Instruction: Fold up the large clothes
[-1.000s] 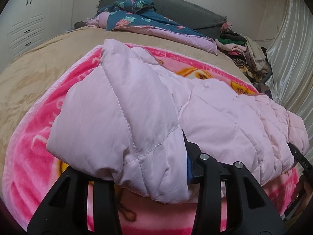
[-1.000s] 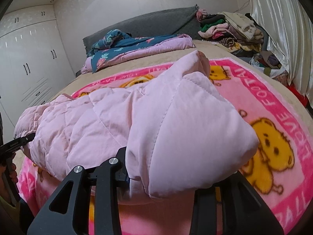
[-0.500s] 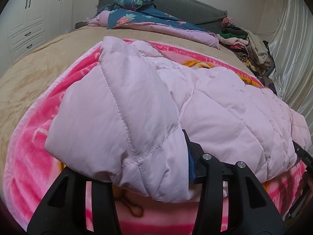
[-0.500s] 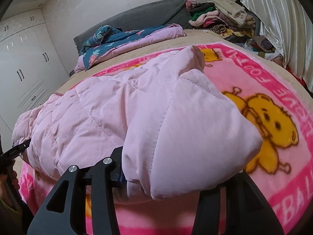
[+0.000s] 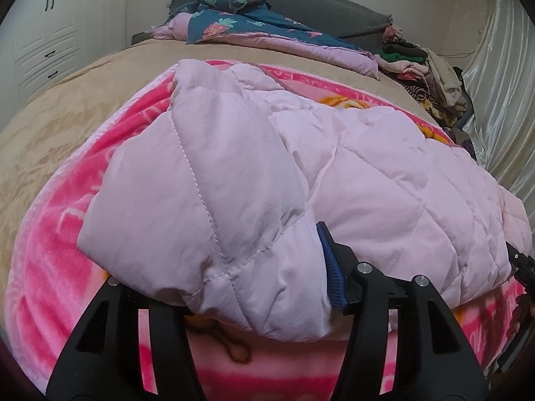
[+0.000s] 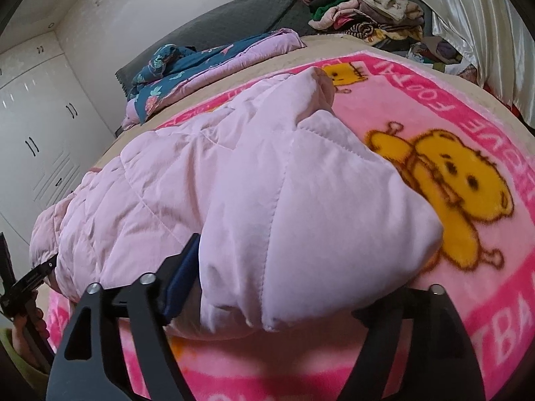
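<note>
Two grippers, both w/ a bunched end of the same pink quilted jacket (image 5: 301,173) between their fingers

Left wrist view: left gripper (image 5: 230,287) has its fingers set wide, clamping a thick folded wad of jacket; blue pad on the right finger (image 5: 331,274) pressed against the fabric. Jacket lies across a pink cartoon blanket (image 5: 67,234) on the tan bed (image 5: 60,110). Floral duvet (image 5: 254,23) and grey headboard cushion (image 5: 317,6) at the far end, clothes pile (image 5: 424,70) at far right. Right gripper (image 5: 521,267) just peeks in at the right edge by the jacket's other end

Right wrist view: right gripper (image 6: 301,304) likewise wide, pinching a fat fold of jacket (image 6: 234,183); left finger (image 6: 180,277) pushed into the fabric, right finger mostly under it. Yellow bear print (image 6: 461,193) on the blanket beside the jacket. White wardrobe (image 6: 36,133) at left. Left gripper (image 6: 30,277) seen at the far left edge
</note>
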`<state>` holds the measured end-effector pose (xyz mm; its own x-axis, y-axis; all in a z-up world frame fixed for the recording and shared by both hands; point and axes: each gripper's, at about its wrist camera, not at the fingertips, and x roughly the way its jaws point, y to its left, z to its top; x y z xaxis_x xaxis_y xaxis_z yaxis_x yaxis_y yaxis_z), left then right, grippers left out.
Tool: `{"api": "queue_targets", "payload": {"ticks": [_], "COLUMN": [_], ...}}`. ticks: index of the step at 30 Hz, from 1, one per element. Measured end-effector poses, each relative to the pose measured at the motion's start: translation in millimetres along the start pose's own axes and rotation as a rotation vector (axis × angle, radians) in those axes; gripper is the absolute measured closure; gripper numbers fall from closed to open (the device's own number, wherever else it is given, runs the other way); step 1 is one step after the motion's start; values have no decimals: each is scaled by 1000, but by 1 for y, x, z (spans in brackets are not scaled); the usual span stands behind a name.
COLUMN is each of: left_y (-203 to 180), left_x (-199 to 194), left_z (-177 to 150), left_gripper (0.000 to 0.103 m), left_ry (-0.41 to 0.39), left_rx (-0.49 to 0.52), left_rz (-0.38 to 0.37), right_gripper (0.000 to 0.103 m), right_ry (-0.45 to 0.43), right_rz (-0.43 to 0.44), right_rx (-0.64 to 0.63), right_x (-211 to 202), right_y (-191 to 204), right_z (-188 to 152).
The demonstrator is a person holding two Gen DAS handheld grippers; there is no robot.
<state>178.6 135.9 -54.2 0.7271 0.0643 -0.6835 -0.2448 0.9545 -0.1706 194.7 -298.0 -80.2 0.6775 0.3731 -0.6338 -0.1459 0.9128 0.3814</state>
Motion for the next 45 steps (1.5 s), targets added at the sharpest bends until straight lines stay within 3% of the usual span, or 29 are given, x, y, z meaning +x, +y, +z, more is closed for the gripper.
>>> {"api": "queue_targets", "payload": {"ticks": [9,13,17,31,45], "left_y": [4,5,0,-13,-39], "left_x": [-15,-25,-38,-111,-141], "left_z": [-8,-9,-14,-19,-45], "left_gripper": [35,18,11,9,9], "left_ry": [14,18,8,-123,-145], "left_rx": [-10,4,24,69,92], "left_rz": [12,20,25,19,-41], "right_gripper": [5,5,4,4,4], "right_ry": [12,0,-35,-138,-184], "right_rz": [-42,-69,-92,-61,-4], "right_rx": [-36,-51,-78,-191,-304], "right_x": [-18,-34,-55,-121,-152], "right_y": [5,4,5,42,100], "right_z": [-7,-11,-13,-21,-57]}}
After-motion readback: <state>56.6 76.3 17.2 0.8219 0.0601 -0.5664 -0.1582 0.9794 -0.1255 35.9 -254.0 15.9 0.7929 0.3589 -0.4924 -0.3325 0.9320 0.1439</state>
